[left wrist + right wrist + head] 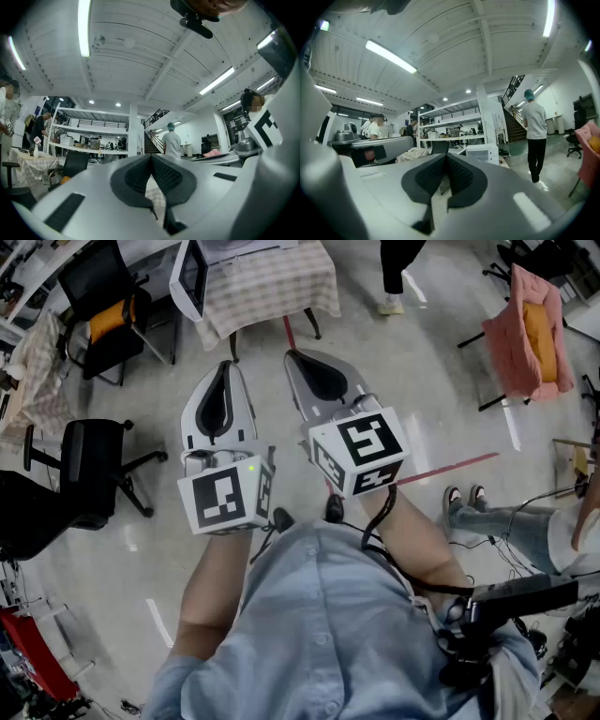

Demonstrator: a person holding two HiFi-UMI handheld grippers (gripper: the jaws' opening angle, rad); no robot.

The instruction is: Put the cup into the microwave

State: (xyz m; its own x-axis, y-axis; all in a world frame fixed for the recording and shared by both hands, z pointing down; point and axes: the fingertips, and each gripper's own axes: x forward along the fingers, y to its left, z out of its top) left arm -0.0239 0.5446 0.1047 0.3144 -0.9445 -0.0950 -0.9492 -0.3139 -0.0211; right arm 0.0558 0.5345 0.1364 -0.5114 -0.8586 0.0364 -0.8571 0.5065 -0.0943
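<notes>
**Microwave well ahead, both claws pinched shut on nothing**

The boxy white microwave (190,277), dark-fronted, sits at the edge of a counter (272,282) draped in checked cloth, well beyond both claws. The cup cannot be made out in any view. On the glossy grey floor (422,381) around it stand a black office chair (89,474), a chair with an orange cushion (111,317) and a pink-draped chair (530,329). The left claw (225,367) and right claw (292,356), smooth white shells with ribbed dark pads, sit side by side, each closed and empty.

Black office chair (84,474), checked-cloth table (272,287), pink-draped chair (525,343) on grey floor (141,559).
</notes>
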